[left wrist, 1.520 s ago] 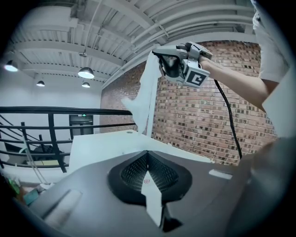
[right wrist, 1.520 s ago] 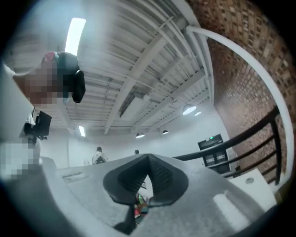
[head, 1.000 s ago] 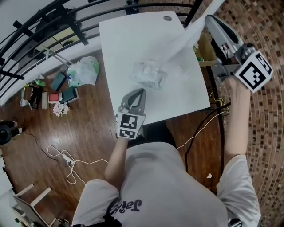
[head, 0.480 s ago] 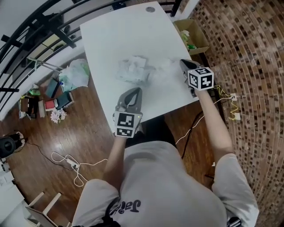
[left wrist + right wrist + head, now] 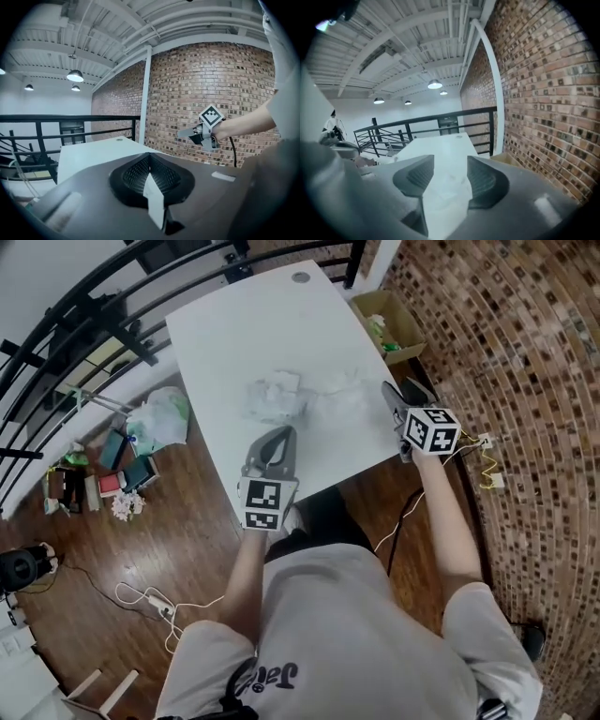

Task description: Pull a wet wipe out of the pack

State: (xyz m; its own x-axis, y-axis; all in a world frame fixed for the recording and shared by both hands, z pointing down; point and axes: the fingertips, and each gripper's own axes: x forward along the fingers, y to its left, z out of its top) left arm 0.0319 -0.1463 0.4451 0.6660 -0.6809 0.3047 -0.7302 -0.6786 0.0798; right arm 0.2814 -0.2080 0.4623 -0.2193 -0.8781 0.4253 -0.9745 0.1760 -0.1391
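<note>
Just right of the pack [image 5: 277,397], the right tongs [image 5: 392,395] are held low over the worktop [image 5: 225,324] with their jaws wide apart. They have just been opening, and the wet wipe [image 5: 337,401] is seen lying loose between them, with no pad pressed on it. On the near side of the pack the left tongs [image 5: 278,435] are closed tip to tip with nothing gripped, and are pointed at the pack without touching it. The wipe is spread flat on the worktop from the pack's right side toward the right tongs. Whether its last corner is clear of the pack's opening cannot be told.

The step in hand is judged to be the letting-go of the pulled wipe. It is best done with the jaws kept fully apart and drawn straight back, away from the pack, since a wet sheet may cling to a pad and be dragged along. A slight rise before the retreat should be enough.

A second ago the right tongs were raised high to the right of the pack, closed on the wipe, which was stretched up from the pack in a long band. Now they are much lower and that band is laid down. The left tongs are found in nearly the same spot on the pack's near side.
</note>
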